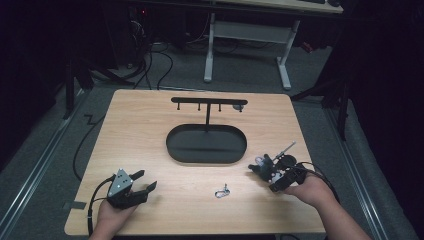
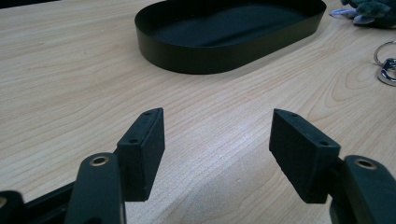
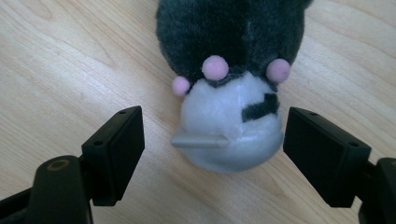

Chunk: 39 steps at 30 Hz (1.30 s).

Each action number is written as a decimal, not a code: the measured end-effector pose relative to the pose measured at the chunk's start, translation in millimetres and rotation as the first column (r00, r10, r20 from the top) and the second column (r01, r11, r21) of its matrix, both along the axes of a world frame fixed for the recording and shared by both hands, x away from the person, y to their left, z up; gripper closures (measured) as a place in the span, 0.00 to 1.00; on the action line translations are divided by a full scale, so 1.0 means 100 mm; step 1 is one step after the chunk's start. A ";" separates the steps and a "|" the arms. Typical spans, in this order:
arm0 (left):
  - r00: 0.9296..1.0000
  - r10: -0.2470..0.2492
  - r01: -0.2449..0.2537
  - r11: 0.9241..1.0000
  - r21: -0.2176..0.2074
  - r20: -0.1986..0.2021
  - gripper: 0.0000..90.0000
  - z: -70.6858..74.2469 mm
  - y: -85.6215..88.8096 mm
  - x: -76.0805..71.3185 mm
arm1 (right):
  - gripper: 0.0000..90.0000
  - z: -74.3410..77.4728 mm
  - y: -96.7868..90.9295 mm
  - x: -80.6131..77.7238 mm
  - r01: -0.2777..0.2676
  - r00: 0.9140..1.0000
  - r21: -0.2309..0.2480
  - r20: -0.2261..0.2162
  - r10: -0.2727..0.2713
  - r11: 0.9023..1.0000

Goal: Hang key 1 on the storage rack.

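Between the wide-spread jaws of the right gripper (image 3: 212, 135) lies the plush toy (image 3: 231, 79) – untouched, white end nearest. Farther off, the left gripper (image 2: 217, 140) also gapes wide – empty, black tray (image 2: 229, 35) beyond it.

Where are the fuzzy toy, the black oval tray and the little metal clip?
plush toy (image 3: 229, 112), right gripper view, on its white face.
black oval tray (image 2: 224, 56), left gripper view, on its near wall.
metal clip (image 1: 222, 191), high view, on its middle.
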<state>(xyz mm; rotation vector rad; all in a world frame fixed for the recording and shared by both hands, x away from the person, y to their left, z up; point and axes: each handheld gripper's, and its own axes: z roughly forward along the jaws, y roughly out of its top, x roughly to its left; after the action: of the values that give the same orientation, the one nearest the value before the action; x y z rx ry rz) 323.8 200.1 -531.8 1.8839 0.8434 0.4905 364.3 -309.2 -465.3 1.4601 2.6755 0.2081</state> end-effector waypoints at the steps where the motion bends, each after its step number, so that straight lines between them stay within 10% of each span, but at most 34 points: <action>1: 1.000 0.000 0.000 1.000 0.001 0.001 0.40 0.00 0.00 0.00 | 0.23 -0.01 0.00 0.01 -0.009 1.000 0.005 0.001 0.009 1.000; 39: 1.000 0.003 -0.003 1.000 0.001 0.000 0.40 0.00 -0.01 0.00 | 0.55 -0.06 0.00 0.07 -0.017 1.000 0.004 -0.020 0.017 1.000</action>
<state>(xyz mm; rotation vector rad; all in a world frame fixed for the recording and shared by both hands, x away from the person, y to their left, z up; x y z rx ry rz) 323.7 199.6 -532.2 1.8839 0.8457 0.4929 371.1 -309.5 -471.0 1.4484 2.7051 0.2006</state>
